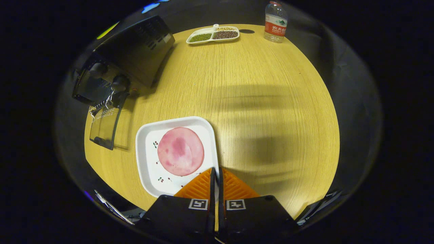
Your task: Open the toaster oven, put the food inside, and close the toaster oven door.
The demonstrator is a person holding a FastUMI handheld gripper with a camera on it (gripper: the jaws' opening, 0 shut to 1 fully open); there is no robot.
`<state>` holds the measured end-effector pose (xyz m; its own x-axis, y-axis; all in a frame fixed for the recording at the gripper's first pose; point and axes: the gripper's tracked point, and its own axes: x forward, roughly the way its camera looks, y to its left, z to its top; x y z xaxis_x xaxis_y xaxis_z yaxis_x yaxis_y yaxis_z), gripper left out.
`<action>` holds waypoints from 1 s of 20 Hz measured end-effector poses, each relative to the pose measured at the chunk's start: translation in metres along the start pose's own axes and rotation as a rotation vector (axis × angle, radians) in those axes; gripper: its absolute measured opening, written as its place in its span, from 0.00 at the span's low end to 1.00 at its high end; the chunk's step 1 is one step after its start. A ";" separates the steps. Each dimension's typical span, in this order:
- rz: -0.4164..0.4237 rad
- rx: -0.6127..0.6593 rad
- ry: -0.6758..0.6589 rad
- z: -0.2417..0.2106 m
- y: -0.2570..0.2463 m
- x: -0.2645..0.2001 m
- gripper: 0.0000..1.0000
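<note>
Standing open at the far left, the toaster oven (125,57) has its glass door (105,127) dropped onto the surface (257,101), so step one looks done. The food (180,151) lies on its white plate (144,159), unloaded. The tongs (215,173) hover together, empty, over the plate's right rim.

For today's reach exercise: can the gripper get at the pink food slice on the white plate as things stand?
Probably yes: the slice lies uncovered on the plate, just ahead of the shut gripper, which must open first.
</note>
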<state>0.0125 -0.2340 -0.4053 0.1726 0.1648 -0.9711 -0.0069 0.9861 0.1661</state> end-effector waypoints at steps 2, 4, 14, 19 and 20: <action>0.028 0.021 0.002 -0.001 0.004 -0.002 0.02; 0.041 0.044 0.000 -0.003 0.007 -0.001 0.02; 0.179 0.283 -0.119 -0.029 0.051 -0.036 0.02; 0.241 0.430 -0.174 -0.058 0.066 -0.061 0.02; 0.259 0.461 -0.190 -0.063 0.070 -0.065 0.02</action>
<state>-0.0612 -0.1746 -0.3416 0.3977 0.3517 -0.8474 0.3507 0.7952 0.4946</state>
